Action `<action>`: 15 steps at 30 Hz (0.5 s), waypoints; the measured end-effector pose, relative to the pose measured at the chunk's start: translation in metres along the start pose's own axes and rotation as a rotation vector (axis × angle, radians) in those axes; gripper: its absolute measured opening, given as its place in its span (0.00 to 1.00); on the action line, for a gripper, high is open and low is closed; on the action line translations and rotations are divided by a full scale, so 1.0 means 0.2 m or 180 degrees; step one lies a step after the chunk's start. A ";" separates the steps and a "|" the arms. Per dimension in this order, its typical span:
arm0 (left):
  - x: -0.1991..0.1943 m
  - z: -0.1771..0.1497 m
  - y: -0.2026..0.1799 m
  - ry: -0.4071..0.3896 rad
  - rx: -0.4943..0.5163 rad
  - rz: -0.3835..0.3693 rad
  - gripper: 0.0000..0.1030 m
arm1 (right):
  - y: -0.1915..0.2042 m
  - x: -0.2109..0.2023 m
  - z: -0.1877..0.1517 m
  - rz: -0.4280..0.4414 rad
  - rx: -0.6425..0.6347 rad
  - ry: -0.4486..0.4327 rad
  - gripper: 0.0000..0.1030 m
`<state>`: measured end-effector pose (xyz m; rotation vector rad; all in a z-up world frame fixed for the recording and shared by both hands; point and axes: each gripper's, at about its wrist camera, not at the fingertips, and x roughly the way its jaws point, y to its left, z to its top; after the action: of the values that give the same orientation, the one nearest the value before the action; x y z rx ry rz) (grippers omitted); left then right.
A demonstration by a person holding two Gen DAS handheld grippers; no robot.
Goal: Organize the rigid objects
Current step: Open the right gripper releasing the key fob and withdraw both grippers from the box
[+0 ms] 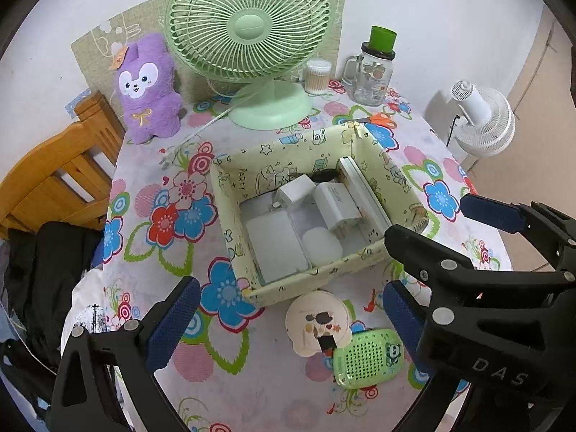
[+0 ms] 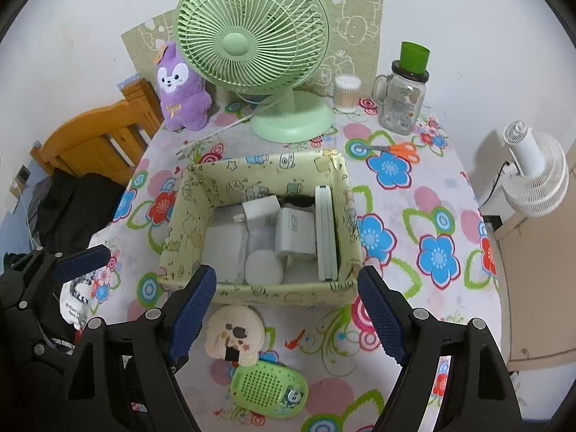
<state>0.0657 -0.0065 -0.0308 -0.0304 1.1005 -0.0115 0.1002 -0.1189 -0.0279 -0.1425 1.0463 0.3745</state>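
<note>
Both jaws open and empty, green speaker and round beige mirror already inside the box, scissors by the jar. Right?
One error: the green speaker and round mirror lie on the tablecloth in front of the box, not inside it, as the right wrist view shows. The rest holds.

Dark item (image 1: 324, 176) behind chargers (image 1: 336, 203) in box (image 1: 230, 180): unidentifiable.

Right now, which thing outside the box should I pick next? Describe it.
Start at the yellow box mid-table. In front of its near wall lie two things touching: a cream round pad and, nearer you, the speaker. It is the bright green one with a dotted grille.
</note>
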 end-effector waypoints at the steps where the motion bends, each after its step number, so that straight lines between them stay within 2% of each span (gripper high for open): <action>1: 0.00 -0.01 0.00 -0.0001 0.0001 -0.0008 0.99 | 0.00 0.00 -0.01 -0.0012 0.0007 0.0007 0.81; 15: 0.01 -0.14 0.03 0.0057 0.0016 -0.0041 0.99 | 0.04 -0.03 -0.16 -0.0148 0.0101 0.0006 0.81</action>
<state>0.0423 -0.0009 -0.0453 -0.0328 1.1180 -0.0262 0.0693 -0.1215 -0.0387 -0.1385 1.0485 0.3158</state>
